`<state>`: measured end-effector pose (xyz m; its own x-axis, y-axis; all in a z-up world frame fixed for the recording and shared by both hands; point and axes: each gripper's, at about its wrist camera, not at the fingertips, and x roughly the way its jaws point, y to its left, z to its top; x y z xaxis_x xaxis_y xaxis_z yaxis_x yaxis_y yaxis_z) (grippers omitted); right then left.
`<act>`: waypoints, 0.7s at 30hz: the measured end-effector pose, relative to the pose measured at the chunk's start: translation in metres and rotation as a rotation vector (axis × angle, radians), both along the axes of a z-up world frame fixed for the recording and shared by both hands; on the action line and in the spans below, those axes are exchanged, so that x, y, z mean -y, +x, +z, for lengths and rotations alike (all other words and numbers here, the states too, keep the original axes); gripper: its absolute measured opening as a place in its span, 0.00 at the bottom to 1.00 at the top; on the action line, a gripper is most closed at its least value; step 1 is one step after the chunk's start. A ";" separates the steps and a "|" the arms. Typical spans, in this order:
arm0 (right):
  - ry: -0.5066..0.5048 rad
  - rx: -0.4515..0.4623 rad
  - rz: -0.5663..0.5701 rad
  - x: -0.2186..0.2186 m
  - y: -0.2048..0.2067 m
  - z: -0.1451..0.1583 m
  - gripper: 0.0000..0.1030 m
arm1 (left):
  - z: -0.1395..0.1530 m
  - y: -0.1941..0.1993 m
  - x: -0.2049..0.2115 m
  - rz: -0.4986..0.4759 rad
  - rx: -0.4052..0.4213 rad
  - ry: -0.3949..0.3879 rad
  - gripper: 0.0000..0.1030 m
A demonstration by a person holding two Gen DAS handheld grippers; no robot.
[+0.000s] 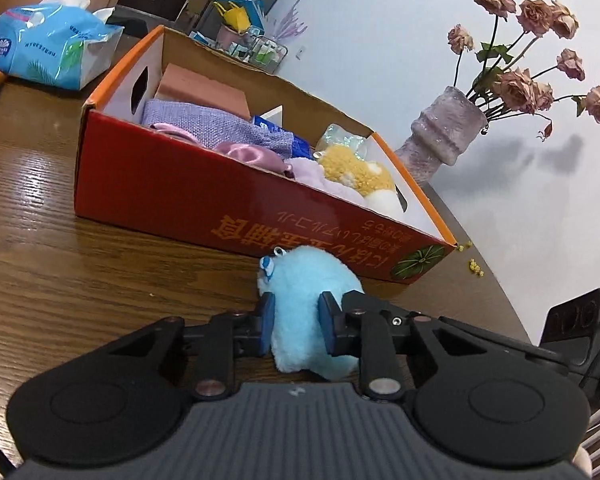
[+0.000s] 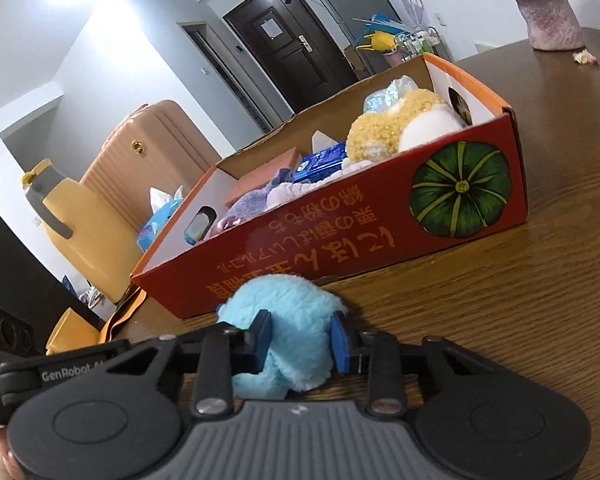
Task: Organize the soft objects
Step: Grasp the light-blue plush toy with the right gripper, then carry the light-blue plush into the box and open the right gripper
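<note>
Pinching the fluffy light-blue plush toy (image 1: 308, 304) from either side, the left claw (image 1: 296, 326) and right claw (image 2: 300, 340) both press their blue pads into it on the brown wooden desk (image 1: 80, 280), just beside the red cardboard box (image 1: 204, 204) holding soft items.

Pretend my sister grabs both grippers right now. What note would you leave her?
Left gripper: shut on the fluffy light-blue plush toy, which sits on the brown wooden table.
Right gripper: shut on the same plush toy from the other side.
The toy lies just in front of the red and orange cardboard box.
Done: a yellow and white plush, a lilac knitted cloth and a pink satin piece are already inside the box.
Left: lift the blue toy over the near wall and drop it in.
</note>
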<state>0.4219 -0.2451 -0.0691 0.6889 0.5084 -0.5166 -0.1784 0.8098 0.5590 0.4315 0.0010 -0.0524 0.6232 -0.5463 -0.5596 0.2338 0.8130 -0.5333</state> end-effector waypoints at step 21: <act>-0.116 0.217 -0.040 0.034 -0.187 0.065 0.24 | 0.059 -0.174 0.048 -0.063 0.142 0.033 0.21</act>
